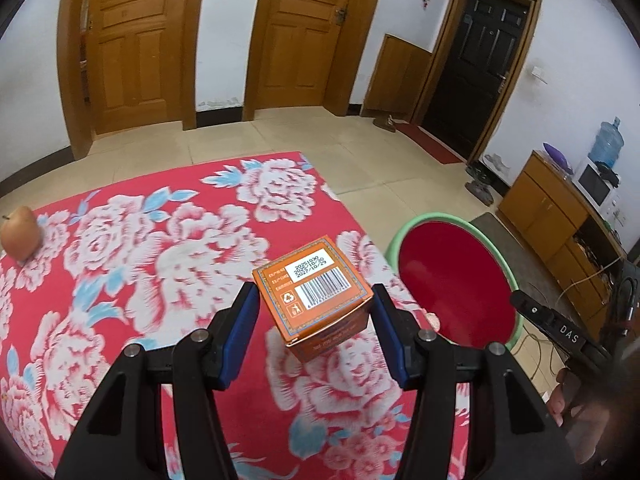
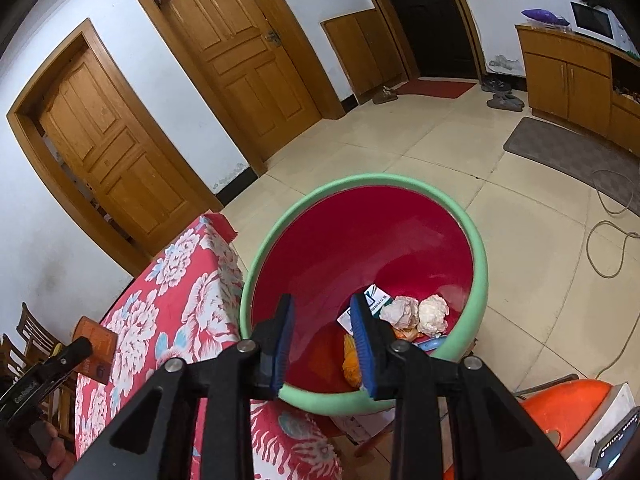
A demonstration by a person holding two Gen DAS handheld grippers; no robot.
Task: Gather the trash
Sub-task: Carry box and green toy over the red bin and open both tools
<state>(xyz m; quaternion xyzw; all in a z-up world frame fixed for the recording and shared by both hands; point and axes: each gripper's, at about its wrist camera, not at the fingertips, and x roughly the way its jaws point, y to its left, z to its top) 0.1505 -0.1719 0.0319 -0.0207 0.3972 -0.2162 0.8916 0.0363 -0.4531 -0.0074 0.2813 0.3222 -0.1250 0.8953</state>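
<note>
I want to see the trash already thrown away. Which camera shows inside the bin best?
The right wrist view: it looks down into the bin, showing crumpled paper. The left wrist view shows only its red inside.

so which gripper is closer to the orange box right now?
Left. The left gripper has the orange box between its fingers, apparently clamped and lifted above the tablecloth. The right gripper hangs open over the bin, beside the table.

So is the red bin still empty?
No, the red bin already holds two crumpled paper balls and some wrappers at the bottom.
</note>
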